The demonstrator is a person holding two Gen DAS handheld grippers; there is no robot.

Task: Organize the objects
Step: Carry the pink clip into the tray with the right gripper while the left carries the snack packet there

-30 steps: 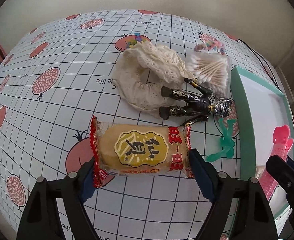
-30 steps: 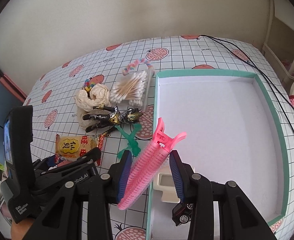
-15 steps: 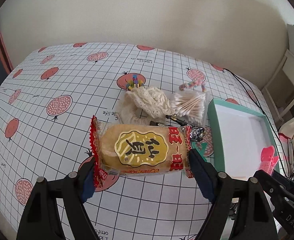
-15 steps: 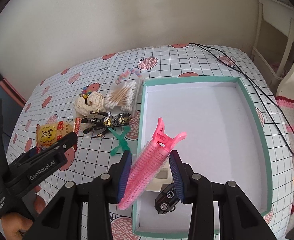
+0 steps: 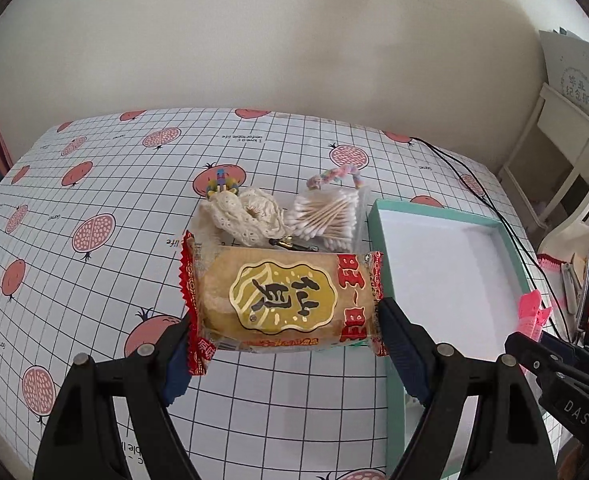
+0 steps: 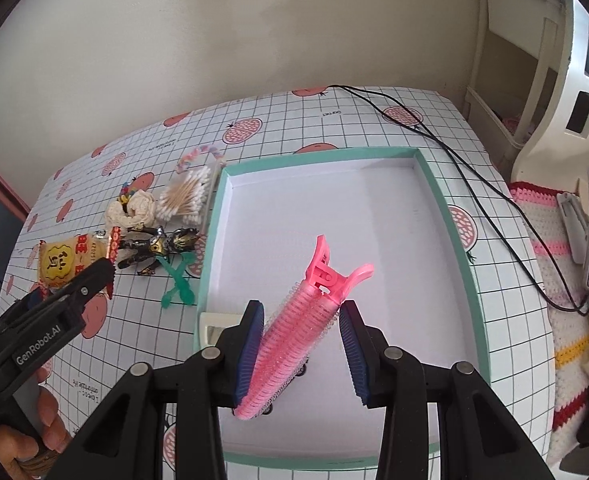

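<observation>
Between the left gripper's (image 5: 284,346) clamped pads, snack packet (image 5: 282,298); right gripper (image 6: 302,346) pinching pink hair clip (image 6: 300,332).

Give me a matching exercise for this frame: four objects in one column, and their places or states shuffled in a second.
1. snack packet
2. pink hair clip
3. cotton swabs
4. green tray

a. on the tablecloth beside the tray
b. held in the right gripper
c. held in the left gripper
d. white inside, a small cream box in its near corner

Pairs: 1-c, 2-b, 3-a, 4-d
</observation>
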